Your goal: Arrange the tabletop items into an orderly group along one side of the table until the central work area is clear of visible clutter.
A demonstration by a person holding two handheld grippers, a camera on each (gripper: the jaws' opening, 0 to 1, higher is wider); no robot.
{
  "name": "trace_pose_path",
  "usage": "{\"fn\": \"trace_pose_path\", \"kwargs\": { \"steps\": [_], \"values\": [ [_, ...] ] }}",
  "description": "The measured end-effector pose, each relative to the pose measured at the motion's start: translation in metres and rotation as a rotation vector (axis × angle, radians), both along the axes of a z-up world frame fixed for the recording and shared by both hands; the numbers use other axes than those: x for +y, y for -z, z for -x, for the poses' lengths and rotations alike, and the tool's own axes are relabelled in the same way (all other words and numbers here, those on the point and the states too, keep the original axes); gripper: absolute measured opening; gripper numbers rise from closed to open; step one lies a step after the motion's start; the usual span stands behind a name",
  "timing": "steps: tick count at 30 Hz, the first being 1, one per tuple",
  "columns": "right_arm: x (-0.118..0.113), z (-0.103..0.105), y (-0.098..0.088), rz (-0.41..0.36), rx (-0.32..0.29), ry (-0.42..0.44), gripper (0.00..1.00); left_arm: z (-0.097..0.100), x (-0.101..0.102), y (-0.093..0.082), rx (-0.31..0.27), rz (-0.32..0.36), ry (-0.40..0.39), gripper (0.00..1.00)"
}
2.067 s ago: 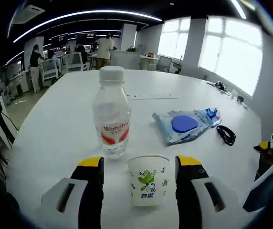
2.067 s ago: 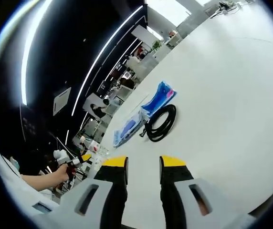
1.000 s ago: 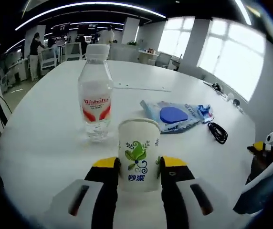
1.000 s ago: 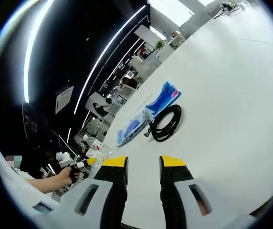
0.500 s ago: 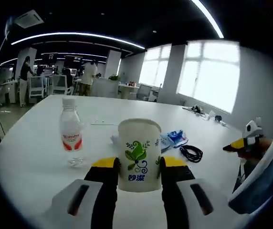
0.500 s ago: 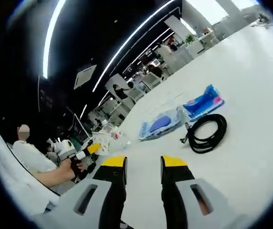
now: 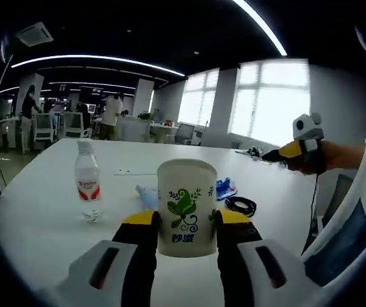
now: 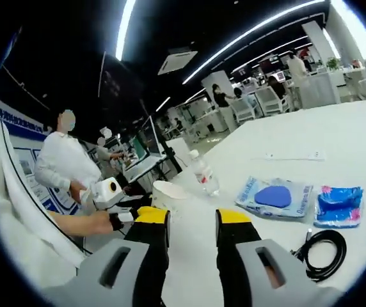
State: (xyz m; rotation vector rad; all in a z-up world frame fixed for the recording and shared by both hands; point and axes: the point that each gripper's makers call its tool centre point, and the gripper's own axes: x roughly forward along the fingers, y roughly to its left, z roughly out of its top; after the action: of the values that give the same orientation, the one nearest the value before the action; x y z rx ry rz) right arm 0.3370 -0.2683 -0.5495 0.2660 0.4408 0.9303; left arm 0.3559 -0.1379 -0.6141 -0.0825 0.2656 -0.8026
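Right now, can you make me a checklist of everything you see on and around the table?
Surface: white table, mostly bare.
Job's things: paper cup gripped above the table; water bottle standing upright; two blue packets lying flat side by side.
Clutter: nothing seen beyond the job's things.
Grippers: left hand-held gripper shut on the paper cup; right hand-held gripper open, holding nothing.
Cables: black coiled cable on the table beside the packets.
Surroundings: open office, desks, chairs, bright windows, people standing in the background.
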Motion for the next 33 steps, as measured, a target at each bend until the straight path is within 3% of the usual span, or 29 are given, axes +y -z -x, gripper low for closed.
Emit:
{"fn": "trace_pose_path", "kwargs": {
  "steps": [1,3,4,6,10,13,15,18,20,23,27,29,31,33],
  "values": [
    [0.007,0.001,0.001,0.026,0.003,-0.036,0.27,0.002,-0.002,-0.001,-0.004,-0.002,0.007,0.35],
    [0.021,0.005,0.014,0.17,0.017,-0.136,0.26,0.006,-0.005,-0.004,-0.02,-0.013,0.018,0.35],
    [0.031,0.004,0.017,0.246,-0.037,-0.201,0.26,0.008,-0.008,-0.005,-0.029,-0.015,0.026,0.35],
    [0.049,0.005,0.013,0.301,-0.125,-0.286,0.24,0.013,-0.013,-0.008,-0.045,-0.018,0.034,0.35],
    [0.075,0.014,0.007,0.3,-0.15,-0.411,0.23,0.02,-0.019,-0.006,-0.048,-0.019,0.049,0.35],
    [0.087,0.022,0.015,0.322,-0.1,-0.507,0.23,0.029,-0.022,-0.002,-0.058,-0.041,0.066,0.35],
    [0.091,0.022,0.022,0.352,-0.086,-0.533,0.23,0.034,-0.023,-0.002,-0.066,-0.047,0.078,0.35],
    [0.098,0.024,0.026,0.352,-0.09,-0.566,0.13,0.037,-0.021,-0.002,-0.08,-0.056,0.083,0.36],
    [0.102,0.028,0.034,0.357,-0.048,-0.591,0.08,0.036,-0.018,-0.005,-0.085,-0.034,0.07,0.36],
    [0.107,0.026,0.04,0.369,-0.075,-0.594,0.05,0.036,-0.017,-0.006,-0.091,-0.04,0.064,0.36],
    [0.114,0.03,0.042,0.341,-0.032,-0.625,0.0,0.038,-0.005,0.003,-0.076,-0.068,0.033,0.38],
    [0.118,0.03,0.045,0.346,-0.038,-0.629,0.0,0.038,0.006,0.009,-0.065,-0.094,-0.008,0.27],
    [0.118,0.027,0.049,0.357,-0.035,-0.64,0.0,0.039,0.014,0.016,-0.058,-0.119,-0.041,0.38],
    [0.119,0.022,0.05,0.352,-0.02,-0.634,0.0,0.034,0.021,0.013,-0.067,-0.137,-0.085,0.58]
  ]
}}
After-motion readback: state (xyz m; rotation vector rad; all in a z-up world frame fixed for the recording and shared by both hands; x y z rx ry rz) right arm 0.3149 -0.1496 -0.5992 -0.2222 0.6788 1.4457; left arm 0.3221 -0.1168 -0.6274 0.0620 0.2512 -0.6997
